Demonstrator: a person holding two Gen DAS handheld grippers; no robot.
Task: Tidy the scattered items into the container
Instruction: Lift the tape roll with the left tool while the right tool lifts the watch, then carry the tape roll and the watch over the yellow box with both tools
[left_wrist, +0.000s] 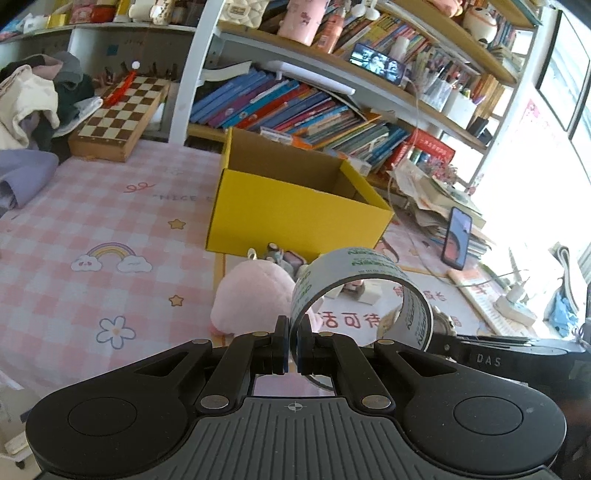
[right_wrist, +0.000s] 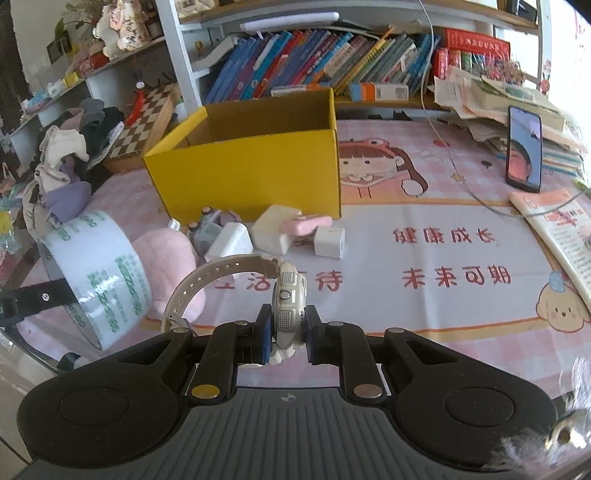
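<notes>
The yellow box (right_wrist: 255, 166) stands open-topped on the pink checked cloth (left_wrist: 92, 221), and it serves here as the landmark. What shows of its inside is bare brown cardboard; its floor is hidden from both cameras, so I cannot tell whether anything lies in it already.

As I judge it, the tidying is partway at best: two items are lifted and several lie loose in front of the box.

- The pink plush toy (right_wrist: 166, 258) lies in front of the box, toward its left corner, soft and rounded.
- The roll of clear tape (left_wrist: 360, 291), printed in green, is nearer the cameras than the box, off the cloth. The left gripper (left_wrist: 291, 347) has its fingers pinched on the ring's wall, one inside and one outside.
- Two white charger blocks (right_wrist: 273, 230) and a white cube plug (right_wrist: 330, 242) sit just before the front wall, with a pink case (right_wrist: 306, 223) touching them.
- A small grey figure (right_wrist: 208, 225) leans near the front left corner.
- The white watch (right_wrist: 290, 299) is held in front of the box, above the cloth, its body clamped edgewise between the right gripper (right_wrist: 287, 332) fingers, the strap arching leftward.

Neither held item is over the box opening.
</notes>
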